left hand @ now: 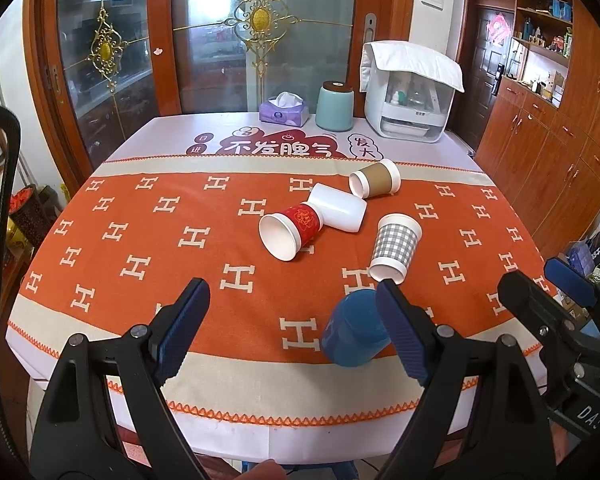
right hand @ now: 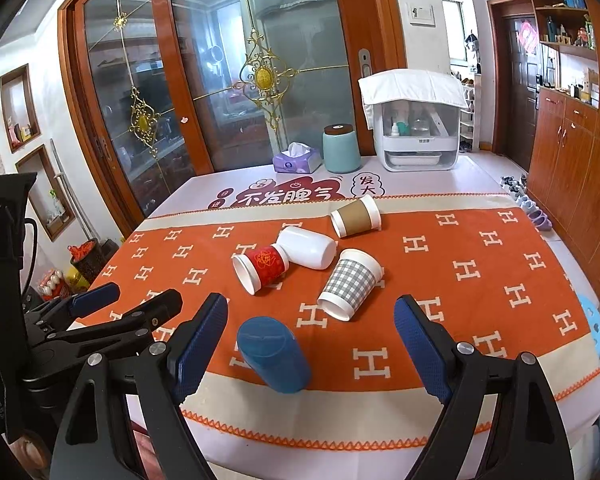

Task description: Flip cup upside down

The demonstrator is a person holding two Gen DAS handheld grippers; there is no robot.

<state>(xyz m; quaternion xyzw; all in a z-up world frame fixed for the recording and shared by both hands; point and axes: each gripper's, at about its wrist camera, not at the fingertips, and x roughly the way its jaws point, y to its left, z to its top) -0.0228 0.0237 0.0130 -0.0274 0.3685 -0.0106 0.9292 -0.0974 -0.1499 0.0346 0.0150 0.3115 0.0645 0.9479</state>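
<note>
Several cups are on the orange H-patterned cloth (left hand: 148,240). A blue cup (left hand: 354,330) (right hand: 274,360) stands upside down near the front edge. A grey checked cup (left hand: 396,248) (right hand: 350,284), a red cup (left hand: 290,232) (right hand: 260,268), a white cup (left hand: 338,208) (right hand: 308,248) and a brown cup (left hand: 376,179) (right hand: 356,217) lie on their sides. My left gripper (left hand: 292,300) is open and empty, with the blue cup just behind its right finger. My right gripper (right hand: 312,316) is open and empty, above the blue cup.
At the table's far edge stand a purple tissue box (left hand: 285,110), a teal canister (left hand: 335,106) and a white appliance (left hand: 410,96) under a cloth. Glass sliding doors are behind; wooden cabinets (left hand: 548,152) stand to the right.
</note>
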